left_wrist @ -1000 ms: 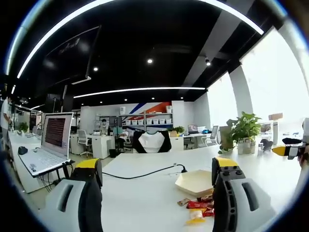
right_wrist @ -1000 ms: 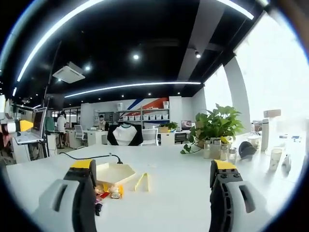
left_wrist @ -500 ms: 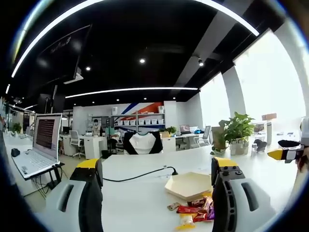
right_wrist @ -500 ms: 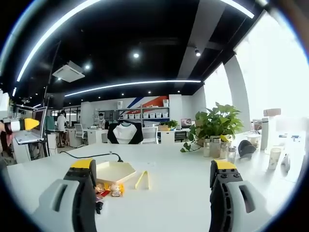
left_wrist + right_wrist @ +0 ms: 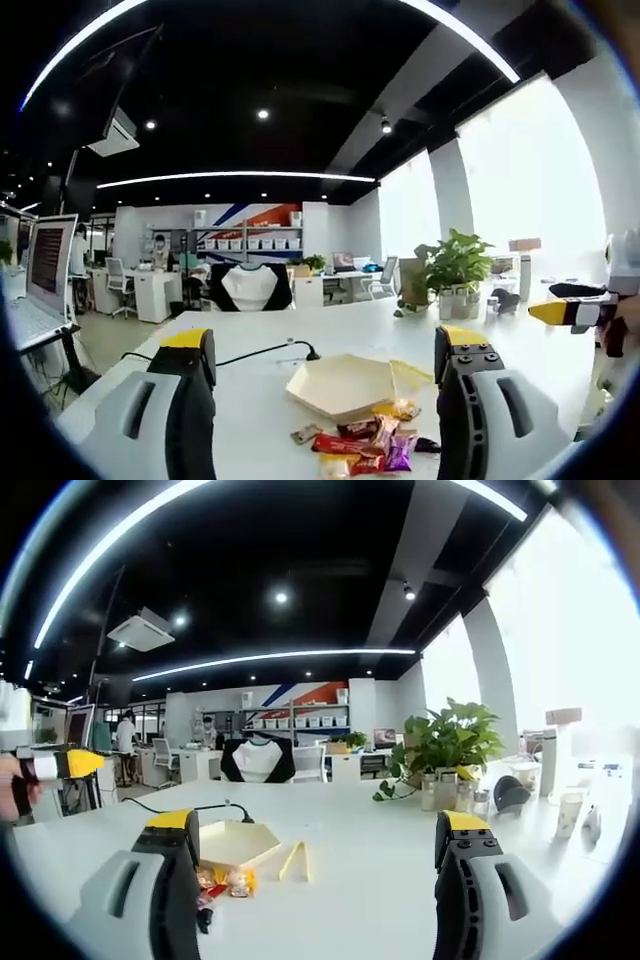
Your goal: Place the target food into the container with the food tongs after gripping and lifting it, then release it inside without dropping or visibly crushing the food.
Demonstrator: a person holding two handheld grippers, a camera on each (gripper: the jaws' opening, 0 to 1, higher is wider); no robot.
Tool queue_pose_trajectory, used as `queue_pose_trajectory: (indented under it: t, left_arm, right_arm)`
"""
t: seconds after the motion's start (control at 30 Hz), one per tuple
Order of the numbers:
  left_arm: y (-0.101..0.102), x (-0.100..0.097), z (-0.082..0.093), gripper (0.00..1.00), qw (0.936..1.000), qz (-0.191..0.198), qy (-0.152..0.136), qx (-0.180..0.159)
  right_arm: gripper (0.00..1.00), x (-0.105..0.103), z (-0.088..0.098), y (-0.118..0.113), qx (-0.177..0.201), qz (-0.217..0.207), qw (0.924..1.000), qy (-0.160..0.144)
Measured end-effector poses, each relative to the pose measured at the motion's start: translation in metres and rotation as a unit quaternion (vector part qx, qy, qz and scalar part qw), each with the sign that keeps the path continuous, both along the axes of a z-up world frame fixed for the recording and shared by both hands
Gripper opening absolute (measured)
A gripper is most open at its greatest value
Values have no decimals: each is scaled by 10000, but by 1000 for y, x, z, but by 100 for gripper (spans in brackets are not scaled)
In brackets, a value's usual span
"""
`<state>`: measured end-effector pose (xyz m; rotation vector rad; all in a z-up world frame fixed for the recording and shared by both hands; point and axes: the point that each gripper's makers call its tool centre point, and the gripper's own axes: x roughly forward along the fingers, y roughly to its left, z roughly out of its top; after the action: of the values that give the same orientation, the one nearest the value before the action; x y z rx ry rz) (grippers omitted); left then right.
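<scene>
A cream hexagonal container [image 5: 345, 385] lies on the white table, with several bright wrapped snacks [image 5: 365, 450] heaped just in front of it. My left gripper [image 5: 325, 340] stands open above the table, nothing between its jaws. A yellow fingertip [image 5: 555, 312] of the other gripper enters from the right. In the right gripper view the container [image 5: 236, 843] and the snacks [image 5: 224, 880] sit low on the left. Yellow food tongs [image 5: 296, 860] lie flat beside them. My right gripper [image 5: 317, 822] is open and holds nothing. A yellow fingertip [image 5: 82, 764] of the left gripper shows at the far left.
A black cable [image 5: 262, 352] runs across the white table [image 5: 380, 880] behind the container. A laptop [image 5: 42, 272] stands at the left edge. A potted plant [image 5: 445, 742], jars, cups and a bottle crowd the table's right side. Office desks and chairs fill the background.
The left gripper view has swung right: the laptop slid to the left edge, and the container and snacks now sit between the jaws. The right gripper view has barely shifted.
</scene>
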<state>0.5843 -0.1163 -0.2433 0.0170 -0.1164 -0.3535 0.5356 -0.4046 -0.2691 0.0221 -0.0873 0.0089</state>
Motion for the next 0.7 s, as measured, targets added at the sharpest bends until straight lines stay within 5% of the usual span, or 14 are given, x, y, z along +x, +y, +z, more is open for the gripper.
queue_pose_trajectory:
  t: [0.37, 0.7]
  left_arm:
    - [-80, 32, -41, 94, 9954, -836, 442, 155]
    - [-150, 56, -86, 87, 9829, -1523, 1025, 160]
  right_arm:
    - [100, 13, 12, 8, 80, 113, 9999, -5]
    - [100, 15, 15, 10, 31, 132, 9999, -8]
